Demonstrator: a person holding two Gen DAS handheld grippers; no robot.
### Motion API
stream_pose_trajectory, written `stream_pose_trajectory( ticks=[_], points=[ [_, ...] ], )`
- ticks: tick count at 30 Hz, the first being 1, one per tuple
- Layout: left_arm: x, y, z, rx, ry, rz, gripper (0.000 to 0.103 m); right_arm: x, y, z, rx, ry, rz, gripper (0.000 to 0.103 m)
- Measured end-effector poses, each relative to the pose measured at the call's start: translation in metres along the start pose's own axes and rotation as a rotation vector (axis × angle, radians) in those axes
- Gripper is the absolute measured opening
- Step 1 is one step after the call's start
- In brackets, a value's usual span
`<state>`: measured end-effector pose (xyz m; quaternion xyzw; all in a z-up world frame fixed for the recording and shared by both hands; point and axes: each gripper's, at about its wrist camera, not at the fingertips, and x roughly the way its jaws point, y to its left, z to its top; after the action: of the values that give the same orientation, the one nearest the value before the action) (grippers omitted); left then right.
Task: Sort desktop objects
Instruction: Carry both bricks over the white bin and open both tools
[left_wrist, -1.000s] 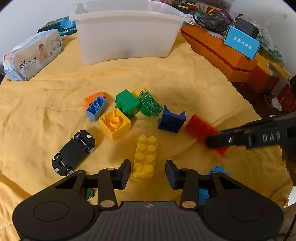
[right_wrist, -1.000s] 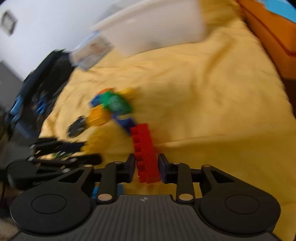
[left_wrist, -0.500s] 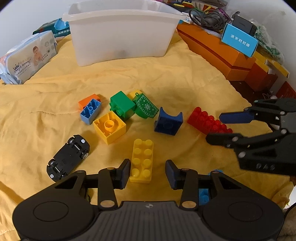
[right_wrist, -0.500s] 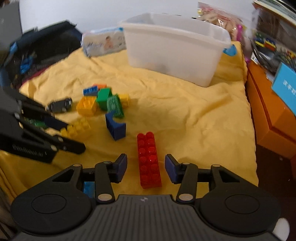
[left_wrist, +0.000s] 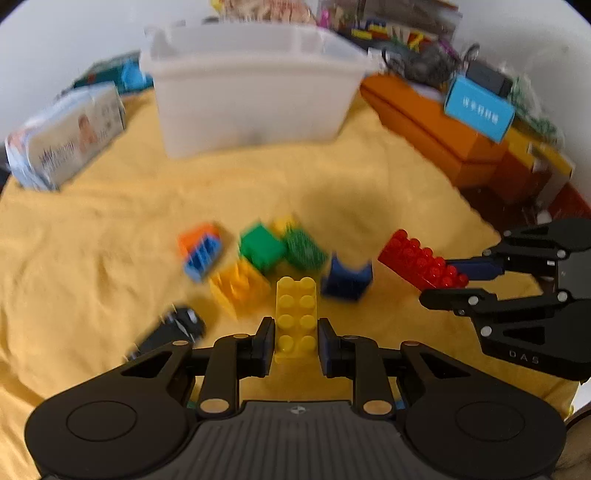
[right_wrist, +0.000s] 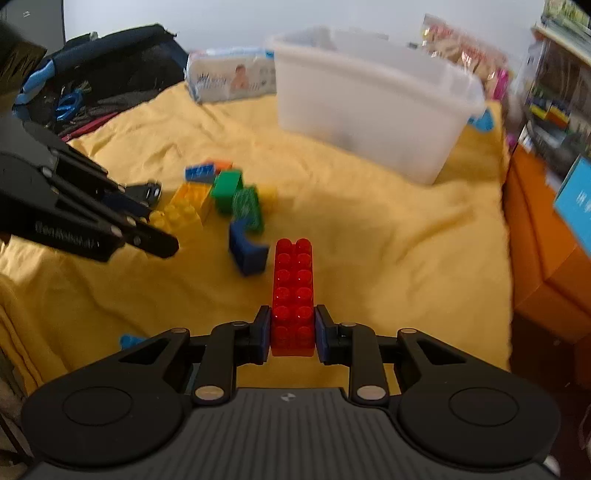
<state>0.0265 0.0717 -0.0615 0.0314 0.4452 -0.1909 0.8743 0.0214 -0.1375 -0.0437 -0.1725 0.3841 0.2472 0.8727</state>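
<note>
Bricks gripped in both grippers, white bin (left_wrist: 251, 92) ahead.
Our left gripper (left_wrist: 296, 341) jaws clamp the yellow brick (left_wrist: 296, 317), right gripper (right_wrist: 289, 330) jaws the red brick (right_wrist: 293, 295), each lengthwise, seemingly for carrying binward.

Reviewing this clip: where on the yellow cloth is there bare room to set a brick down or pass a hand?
Bare cloth lies between the white bin and the loose brick cluster, and right of the red brick toward the orange boxes. Crowded: the cluster, the navy brick and the left tongs.
</note>
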Motion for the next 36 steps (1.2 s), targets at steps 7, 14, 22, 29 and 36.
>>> stream_pose_trajectory(
  ticks=[7,14,22,29,36],
  points=[
    [-0.017,0.003,0.047,0.053,-0.108,0.036,0.027,-0.017,-0.017,0.029,-0.020,-0.116,-0.062,0.027],
    [-0.026,0.012,0.109,0.098,-0.226,0.077,0.027,-0.019,-0.041,0.071,-0.054,-0.211,-0.119,0.027],
    [-0.022,0.025,0.184,0.113,-0.335,0.096,0.027,-0.019,-0.073,0.140,0.006,-0.379,-0.155,0.027],
    [0.006,0.031,0.221,0.133,-0.328,0.076,0.027,-0.002,-0.084,0.174,0.026,-0.414,-0.155,0.027],
    [0.060,0.046,0.228,0.079,-0.244,0.092,0.027,0.048,-0.091,0.192,0.063,-0.338,-0.154,0.027]
  ],
)
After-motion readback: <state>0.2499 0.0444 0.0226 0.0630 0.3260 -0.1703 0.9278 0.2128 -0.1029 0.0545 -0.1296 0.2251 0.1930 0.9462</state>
